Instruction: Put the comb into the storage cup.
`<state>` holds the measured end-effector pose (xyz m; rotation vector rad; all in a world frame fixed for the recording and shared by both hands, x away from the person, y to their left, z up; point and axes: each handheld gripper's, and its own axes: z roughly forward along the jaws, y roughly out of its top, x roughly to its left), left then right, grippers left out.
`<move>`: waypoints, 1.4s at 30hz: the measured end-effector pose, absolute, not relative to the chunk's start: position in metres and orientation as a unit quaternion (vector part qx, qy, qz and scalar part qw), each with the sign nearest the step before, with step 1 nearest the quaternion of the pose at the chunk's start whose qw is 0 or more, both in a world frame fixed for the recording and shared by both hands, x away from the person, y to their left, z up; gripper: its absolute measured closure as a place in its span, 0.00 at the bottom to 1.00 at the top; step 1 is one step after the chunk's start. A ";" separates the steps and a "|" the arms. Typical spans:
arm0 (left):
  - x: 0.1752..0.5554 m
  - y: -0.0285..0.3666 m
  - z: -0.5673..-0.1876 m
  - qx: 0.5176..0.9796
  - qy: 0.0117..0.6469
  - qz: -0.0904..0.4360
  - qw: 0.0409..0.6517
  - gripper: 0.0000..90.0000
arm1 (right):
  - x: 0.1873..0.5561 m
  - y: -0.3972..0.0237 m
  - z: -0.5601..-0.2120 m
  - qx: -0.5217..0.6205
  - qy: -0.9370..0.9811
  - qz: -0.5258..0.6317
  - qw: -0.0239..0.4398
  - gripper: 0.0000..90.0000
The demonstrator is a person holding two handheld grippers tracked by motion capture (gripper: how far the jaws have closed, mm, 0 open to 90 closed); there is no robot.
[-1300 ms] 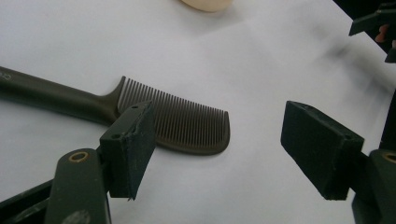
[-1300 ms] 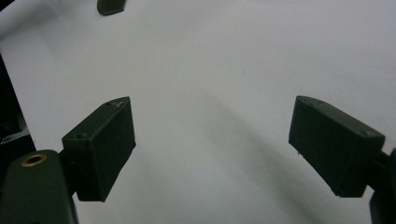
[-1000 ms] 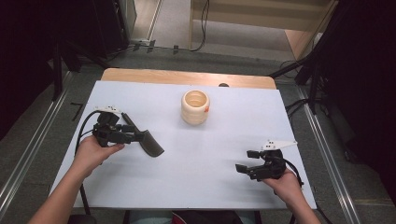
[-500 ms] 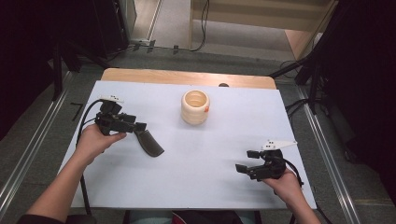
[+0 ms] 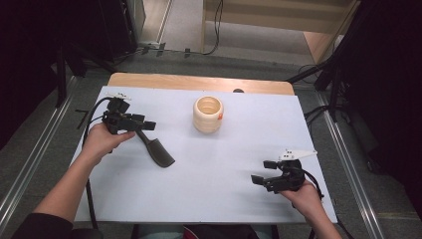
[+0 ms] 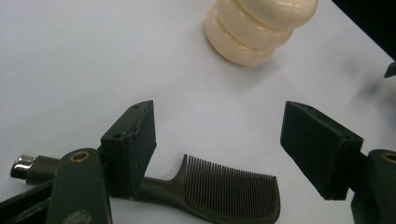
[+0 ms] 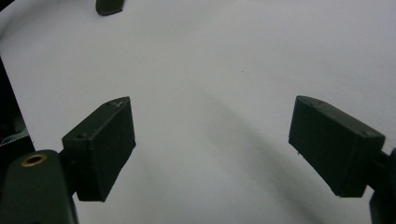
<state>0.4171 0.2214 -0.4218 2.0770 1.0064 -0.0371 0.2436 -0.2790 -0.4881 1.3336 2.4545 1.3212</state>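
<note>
1. Right gripper (image 5: pixel 264 178), near right: jaws wide, holding nothing.
2. One dark comb (image 5: pixel 158 150) flat on the table (image 5: pixel 239 149), left of centre; long axis runs near-right to far-left, handle toward the left gripper (image 5: pixel 144 125).
3. Left gripper's jaws wide, over the handle.
4. One cream ribbed cup (image 5: pixel 208 114), far centre.

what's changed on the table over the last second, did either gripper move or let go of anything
The left gripper has drawn back toward the table's left edge, away from the comb; its jaws stand open, and the comb lies flat on the table with its handle end by the left jaw. The comb has barely moved. The right gripper, open, and the cream cup stayed where they were.
</note>
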 end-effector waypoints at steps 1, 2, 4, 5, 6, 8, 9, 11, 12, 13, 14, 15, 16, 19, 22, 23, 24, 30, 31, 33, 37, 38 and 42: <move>0.419 0.221 -0.422 0.825 0.396 -0.014 0.404 0.30 | 0.244 -0.279 -0.488 0.432 0.794 0.427 0.025 0.14; 0.421 0.221 -0.422 0.828 0.394 -0.010 0.398 0.30 | 0.244 -0.279 -0.488 0.432 0.793 0.428 0.027 0.14; 0.426 0.220 -0.421 0.832 0.394 -0.006 0.390 0.30 | 0.243 -0.279 -0.488 0.433 0.793 0.428 0.027 0.14; 0.427 0.219 -0.421 0.831 0.396 -0.003 0.391 0.30 | 0.243 -0.279 -0.488 0.433 0.793 0.428 0.026 0.14; 0.429 0.219 -0.421 0.832 0.397 -0.004 0.389 0.30 | 0.243 -0.279 -0.488 0.433 0.793 0.428 0.027 0.14; 0.433 0.218 -0.421 0.833 0.395 -0.001 0.387 0.30 | 0.243 -0.279 -0.488 0.433 0.793 0.428 0.026 0.14; 0.435 0.218 -0.421 0.834 0.394 0.002 0.386 0.30 | 0.243 -0.279 -0.488 0.432 0.793 0.428 0.027 0.14; 0.440 0.217 -0.421 0.836 0.393 0.005 0.383 0.30 | 0.243 -0.280 -0.488 0.433 0.793 0.429 0.027 0.14; 0.441 0.217 -0.421 0.835 0.393 0.006 0.384 0.30 | 0.243 -0.280 -0.488 0.433 0.793 0.429 0.027 0.14; 0.443 0.217 -0.421 0.835 0.393 0.004 0.385 0.30 | 0.243 -0.280 -0.488 0.433 0.792 0.428 0.026 0.14; 0.445 0.216 -0.421 0.835 0.394 0.006 0.383 0.31 | 0.243 -0.280 -0.488 0.433 0.792 0.429 0.026 0.14; 0.447 0.216 -0.421 0.837 0.393 0.009 0.381 0.31 | 0.243 -0.280 -0.488 0.433 0.793 0.429 0.026 0.14; 0.449 0.216 -0.422 0.837 0.393 0.009 0.380 0.31 | 0.243 -0.280 -0.488 0.433 0.793 0.428 0.026 0.14; 0.456 0.215 -0.424 0.834 0.399 0.010 0.380 0.33 | 0.243 -0.280 -0.488 0.433 0.792 0.429 0.026 0.14; 0.459 0.215 -0.427 0.832 0.404 0.010 0.379 0.34 | 0.242 -0.280 -0.488 0.432 0.793 0.429 0.026 0.14; 0.460 0.215 -0.428 0.831 0.408 0.005 0.377 0.36 | 0.242 -0.281 -0.488 0.433 0.793 0.429 0.026 0.14; 0.461 0.215 -0.430 0.832 0.412 0.007 0.371 0.39 | 0.242 -0.281 -0.488 0.433 0.793 0.429 0.026 0.14; 0.461 0.221 -0.441 0.839 0.411 0.028 0.355 0.84 | 0.241 -0.281 -0.488 0.434 0.792 0.429 0.028 0.14; 0.462 0.221 -0.444 0.840 0.411 0.026 0.353 0.94 | 0.241 -0.281 -0.488 0.434 0.792 0.429 0.027 0.14; 0.463 0.224 -0.450 0.841 0.413 0.022 0.350 1.00 | 0.241 -0.281 -0.488 0.435 0.791 0.429 0.027 0.14; 0.464 0.225 -0.459 0.846 0.415 0.028 0.334 1.00 | 0.241 -0.282 -0.488 0.436 0.791 0.428 0.027 0.14; 0.464 0.226 -0.460 0.846 0.414 0.023 0.336 1.00 | 0.241 -0.282 -0.488 0.436 0.791 0.428 0.027 0.14; 0.463 0.228 -0.463 0.845 0.418 0.033 0.331 1.00 | 0.241 -0.282 -0.488 0.437 0.791 0.428 0.027 0.14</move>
